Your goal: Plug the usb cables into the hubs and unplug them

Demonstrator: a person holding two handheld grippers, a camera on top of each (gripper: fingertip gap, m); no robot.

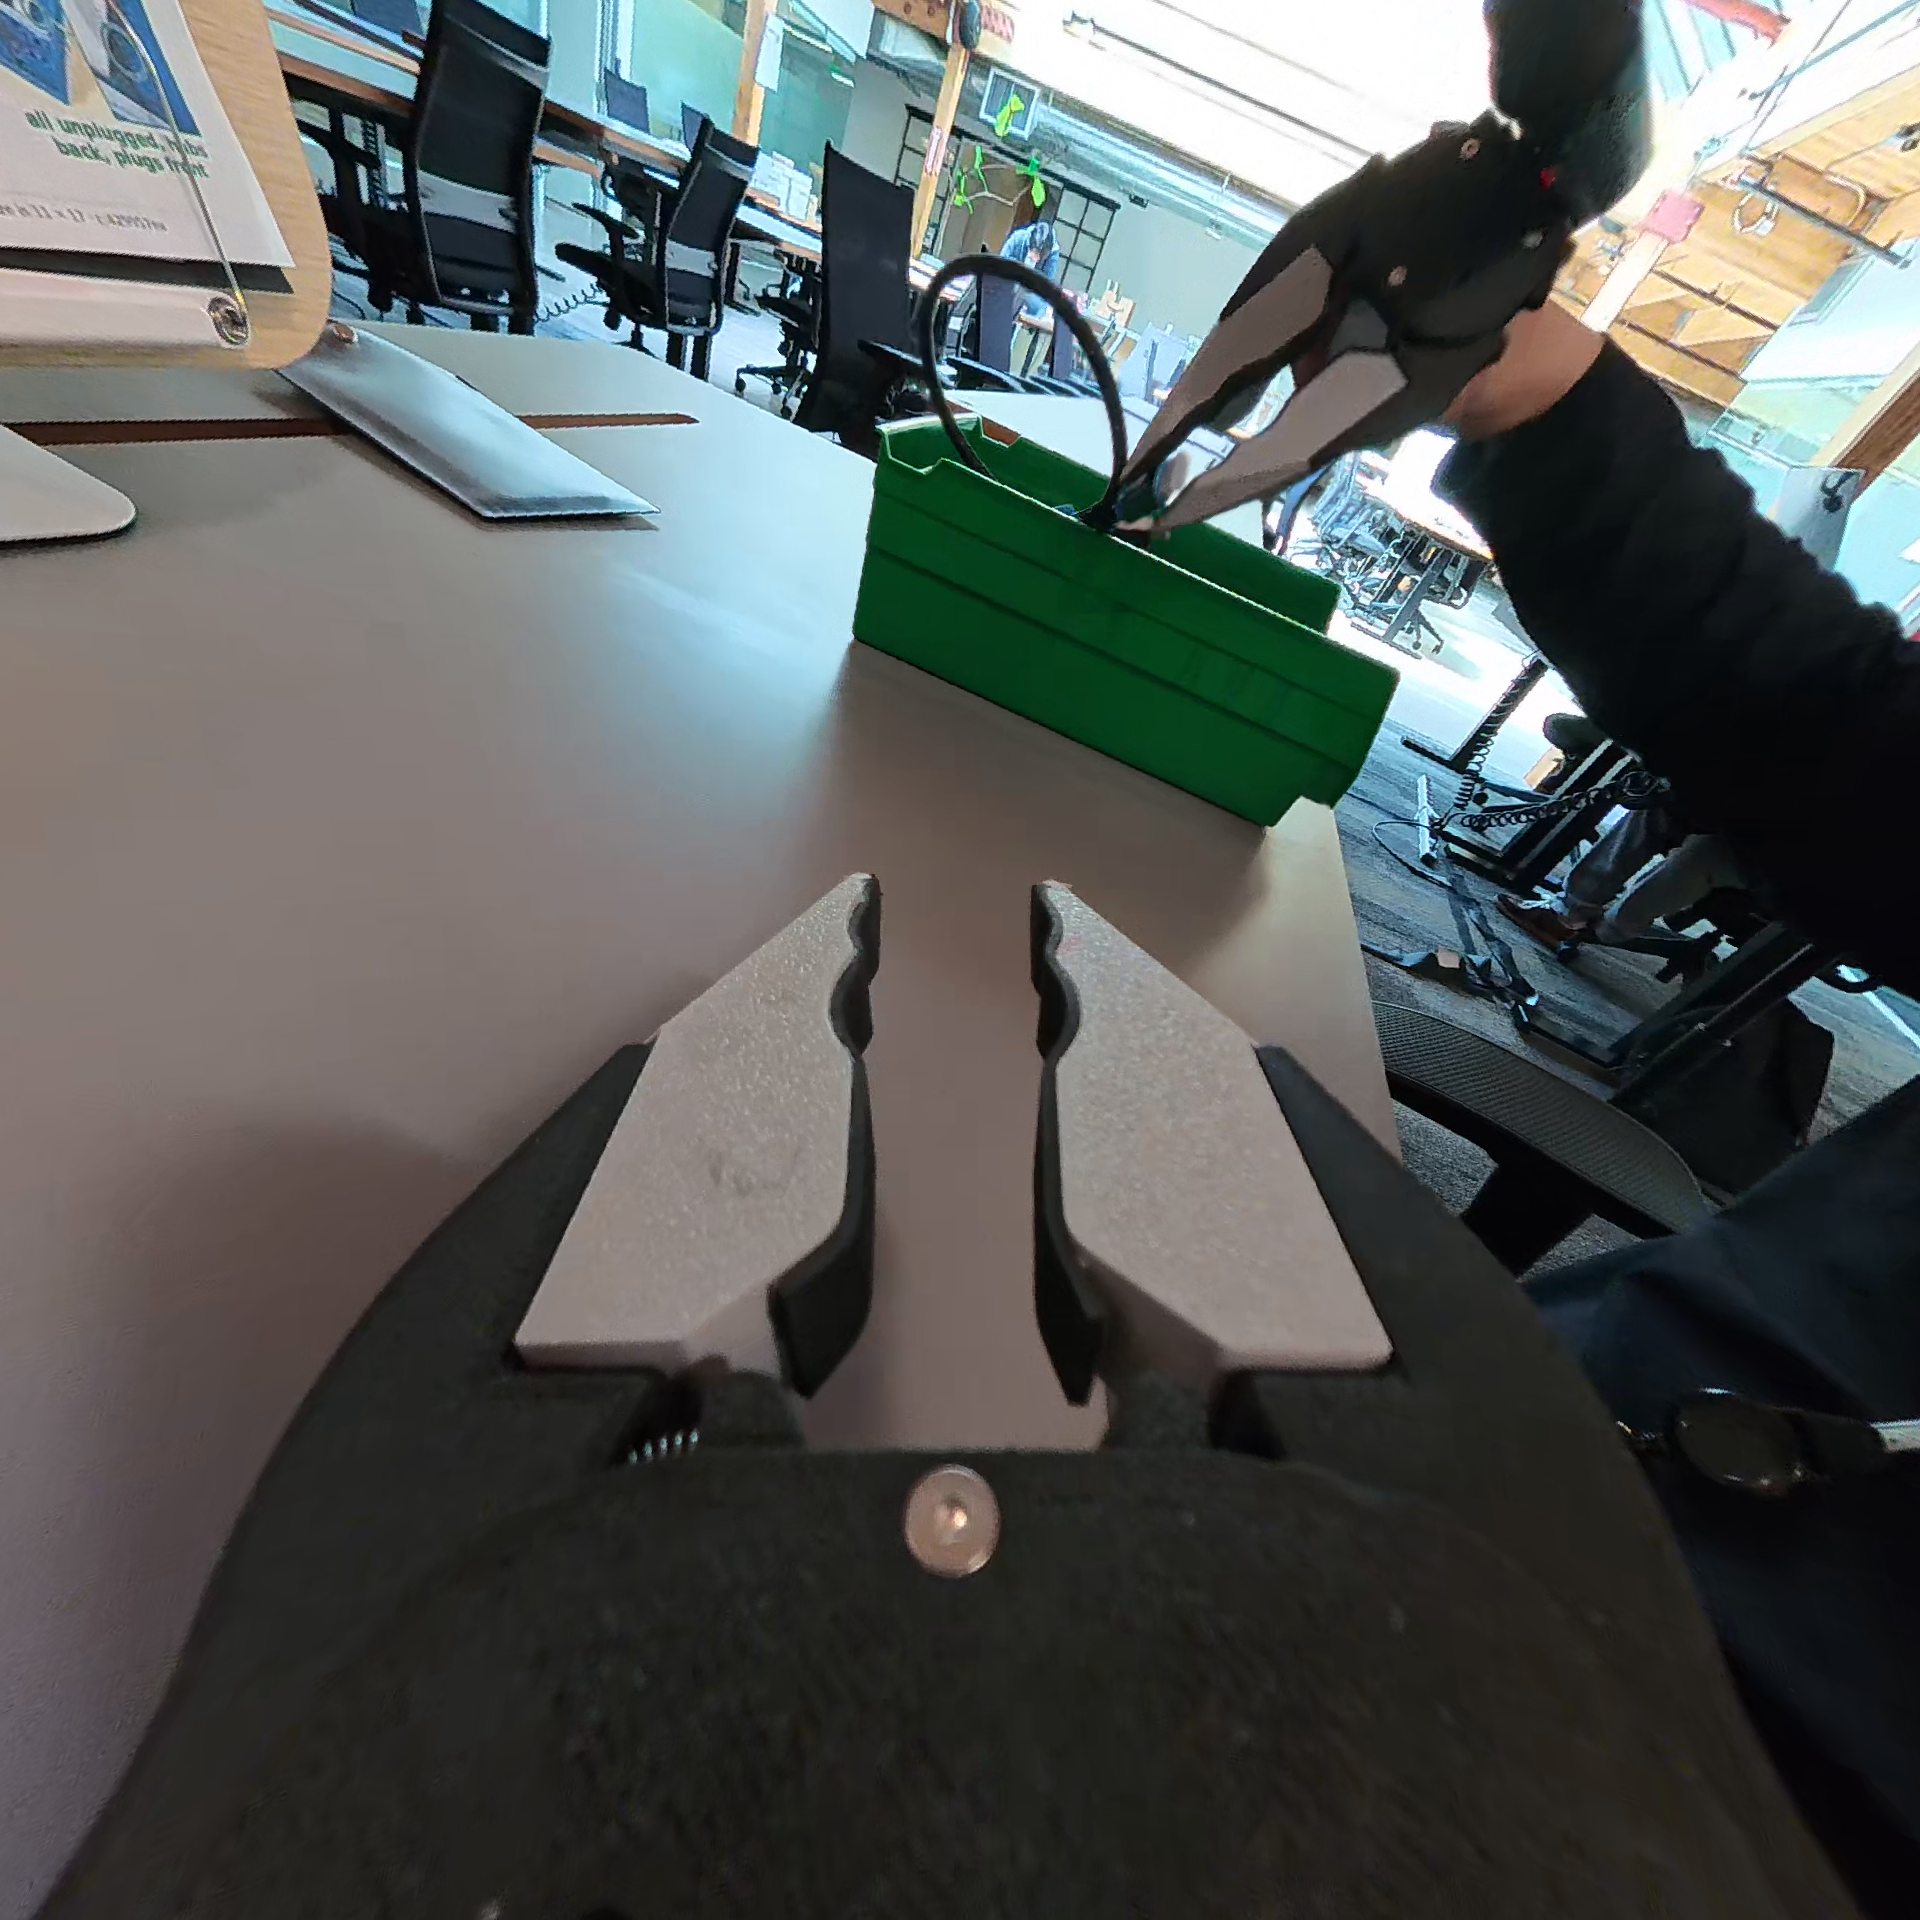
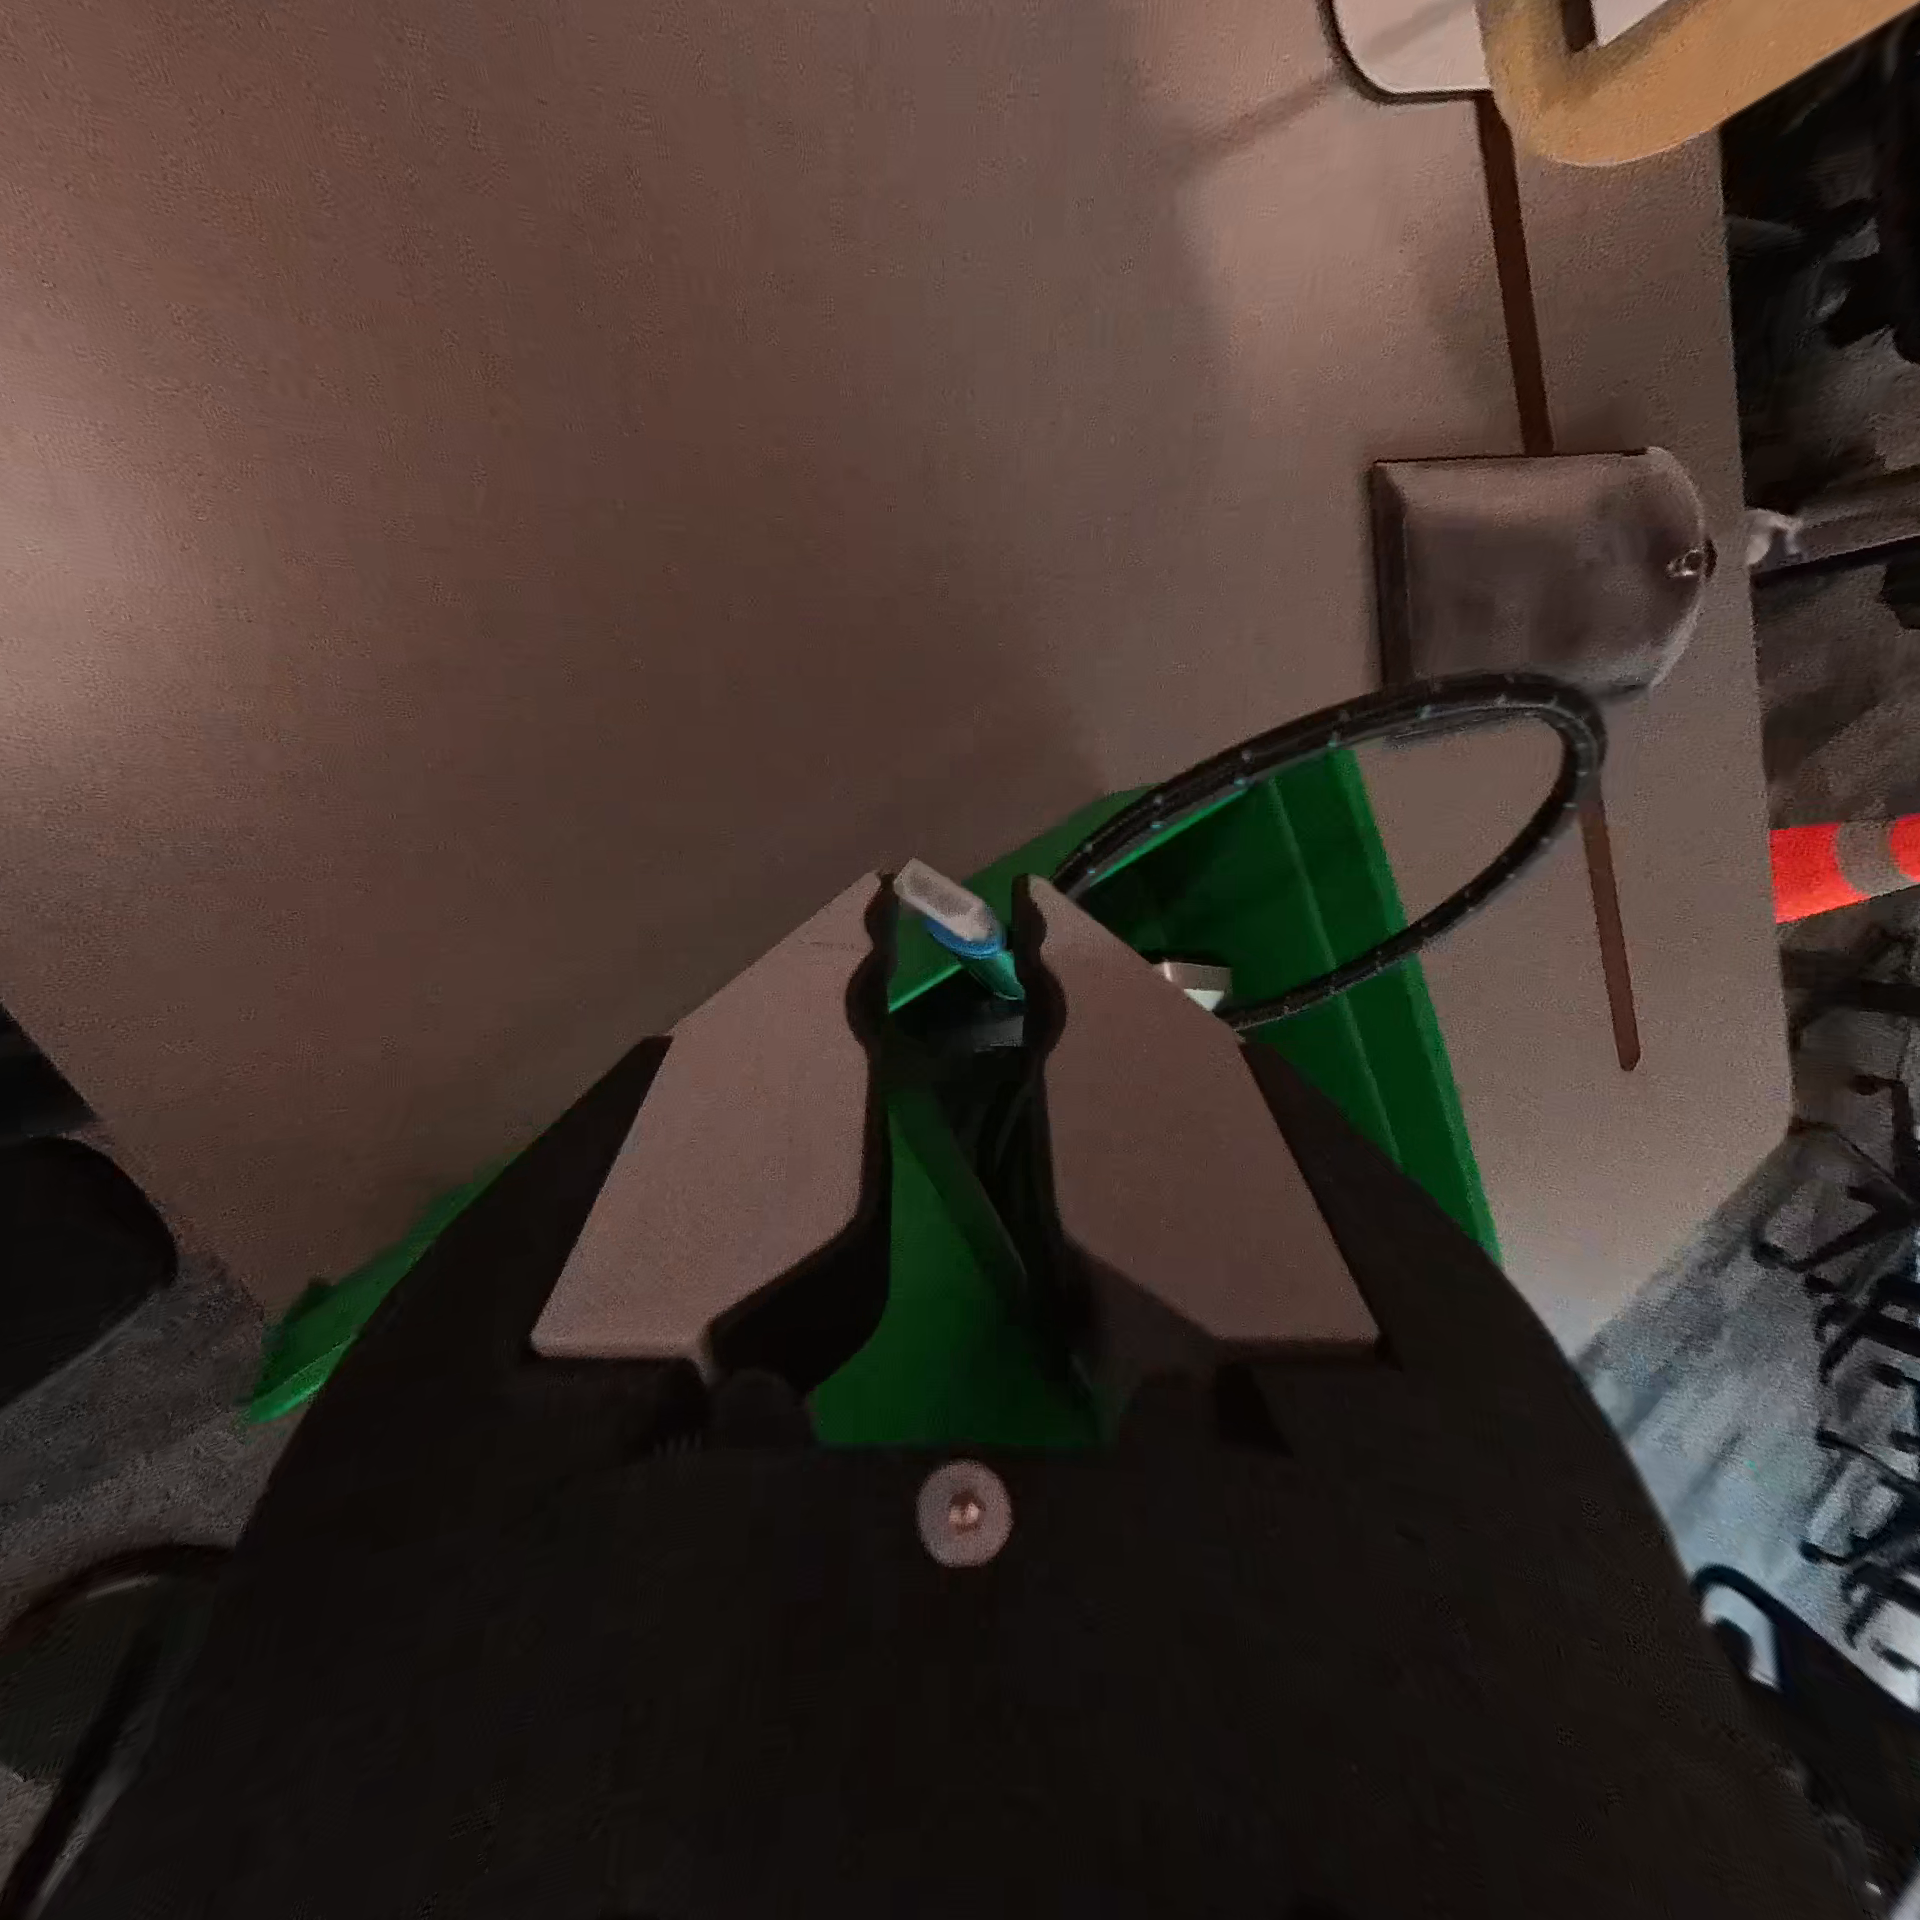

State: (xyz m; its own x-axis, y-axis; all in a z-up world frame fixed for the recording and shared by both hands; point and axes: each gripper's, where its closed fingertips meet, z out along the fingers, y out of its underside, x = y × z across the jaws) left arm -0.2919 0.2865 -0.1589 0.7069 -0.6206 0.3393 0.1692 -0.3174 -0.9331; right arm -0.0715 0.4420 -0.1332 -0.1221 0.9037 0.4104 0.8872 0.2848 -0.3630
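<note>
The left gripper [image 1: 954, 914] hangs low over the near part of the grey surface [image 1: 436, 790], its jaws parted with only bare tabletop showing in the gap, holding nothing. Farther along, near the right edge of the surface, stands a green bin [image 1: 1122, 634], long and narrow, with ribbed walls. Above its far end the right gripper [image 1: 1148, 514] slants down from the upper right, held by a person's hand in a dark sleeve [image 1: 1683, 582], its fingertips at the bin's rim. In the right wrist view the right gripper [image 2: 956, 914] has its jaws drawn close on a cable plug [image 2: 961, 930], a blue body with a silver metal tip that pokes out past the fingertips. From the plug a black cable [image 2: 1455, 717] swings out in a wide loop that rises over the far end of the green bin [image 2: 1320, 883] and runs back down into it, where a second pale connector [image 2: 1195, 982] lies just beside the right finger. Beyond the bin, at the far left of the surface, a flat metal stand base [image 1: 457, 436] lies under a wooden board carrying a printed sheet [image 1: 114, 135]. Office chairs [image 1: 478, 166] and desks fill the room behind.
</note>
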